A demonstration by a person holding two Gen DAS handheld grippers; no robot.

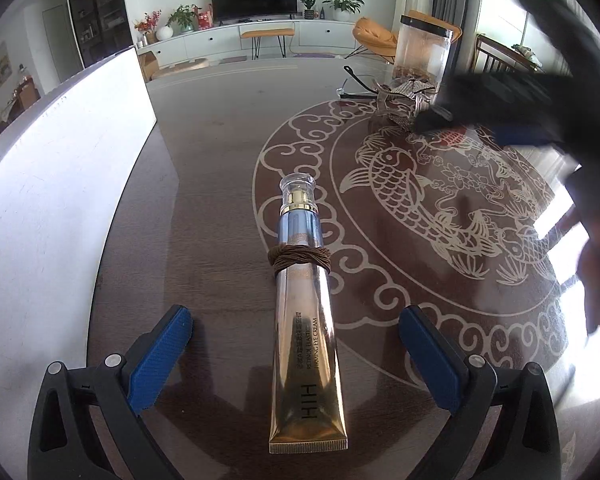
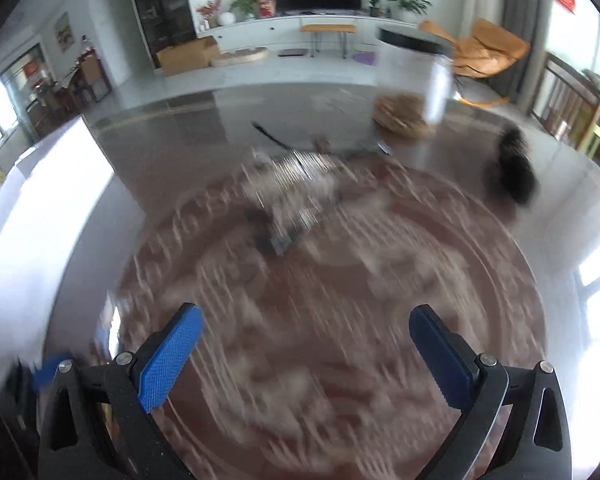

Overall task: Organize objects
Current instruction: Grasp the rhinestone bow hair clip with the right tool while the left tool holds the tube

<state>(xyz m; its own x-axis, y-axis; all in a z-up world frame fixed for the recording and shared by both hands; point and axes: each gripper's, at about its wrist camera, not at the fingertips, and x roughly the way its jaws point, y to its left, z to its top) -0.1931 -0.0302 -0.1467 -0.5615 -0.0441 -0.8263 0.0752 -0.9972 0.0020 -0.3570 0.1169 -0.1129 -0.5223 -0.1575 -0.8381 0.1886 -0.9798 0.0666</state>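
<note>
A gold eye-cream tube (image 1: pixel 306 344) with a blue neck and clear cap lies on the table between the fingers of my left gripper (image 1: pixel 296 336), which is open and does not touch it. A brown hair tie (image 1: pixel 300 263) is wrapped around the tube. My right gripper (image 2: pixel 306 334) is open and empty above the patterned table; it also shows blurred at the right of the left wrist view (image 1: pixel 512 108). A silvery mesh pouch (image 2: pixel 296 188) lies ahead of it, blurred. A clear canister with a black lid (image 2: pixel 414 80) stands beyond.
A white box (image 1: pixel 60 184) stands along the left side of the table. Black glasses (image 1: pixel 356 84) lie near the canister (image 1: pixel 422 52). A black fuzzy object (image 2: pixel 512 168) sits at the right. The round table has a fish pattern (image 1: pixel 420 208).
</note>
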